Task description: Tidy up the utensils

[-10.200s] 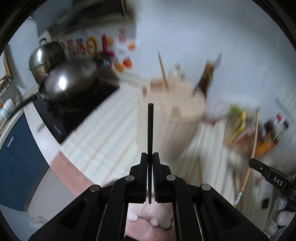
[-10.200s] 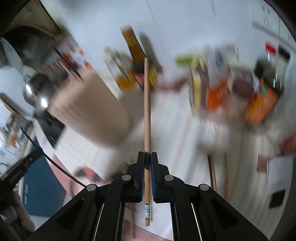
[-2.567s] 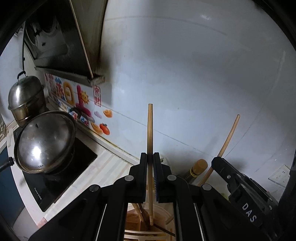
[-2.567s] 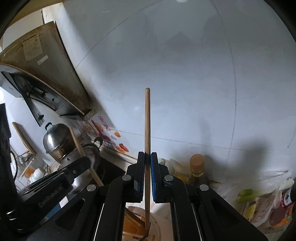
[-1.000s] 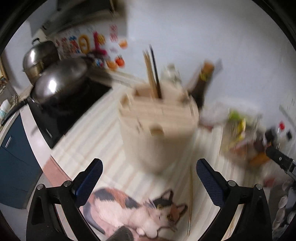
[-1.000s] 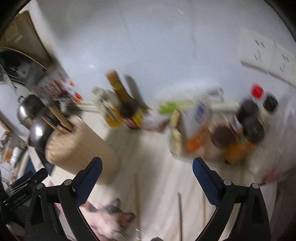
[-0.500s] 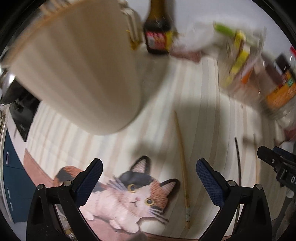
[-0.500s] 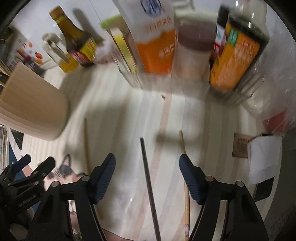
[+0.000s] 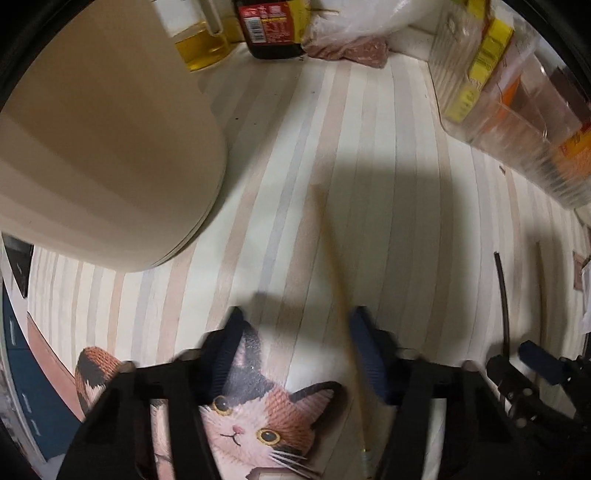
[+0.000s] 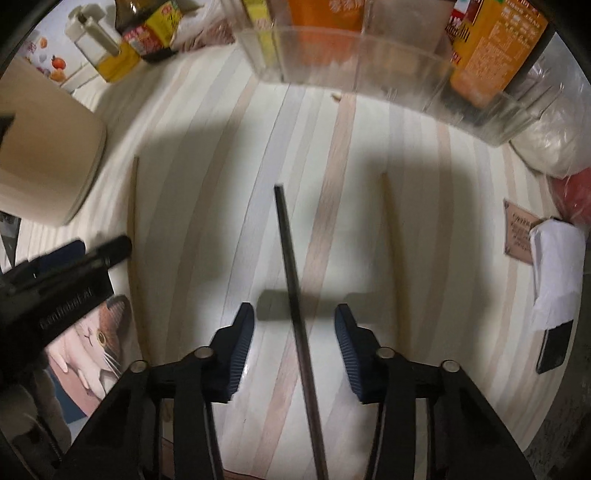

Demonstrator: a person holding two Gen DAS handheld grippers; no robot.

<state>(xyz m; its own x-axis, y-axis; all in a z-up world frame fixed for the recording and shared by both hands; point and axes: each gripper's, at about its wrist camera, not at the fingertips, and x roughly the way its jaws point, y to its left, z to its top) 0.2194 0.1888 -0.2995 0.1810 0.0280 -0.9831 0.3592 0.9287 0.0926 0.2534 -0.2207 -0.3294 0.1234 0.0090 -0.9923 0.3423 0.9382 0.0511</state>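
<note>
My left gripper (image 9: 295,326) points down at the striped counter, its jaws closing around a pale wooden chopstick (image 9: 332,254) that lies flat near the right pad; the left pad is well clear of it. My right gripper (image 10: 294,315) also points down, jaws closing with a black chopstick (image 10: 290,254) lying between them, untouched by either pad. A second wooden chopstick (image 10: 391,240) lies just right of it. The beige utensil holder (image 9: 103,129) stands at upper left. In the left wrist view, the right gripper (image 9: 535,363) shows at the lower right.
A cat-print mat (image 9: 251,417) lies under the left gripper at the counter's near edge. A clear bin (image 10: 369,62) of packets, a dark sauce bottle (image 9: 273,29) and an oil dispenser (image 9: 199,40) line the back. White paper (image 10: 554,266) and a phone (image 10: 554,347) lie right.
Both grippers have sunk close to the counter and their jaws have narrowed. A wooden chopstick now lies between the left jaws and the black one between the right jaws.
</note>
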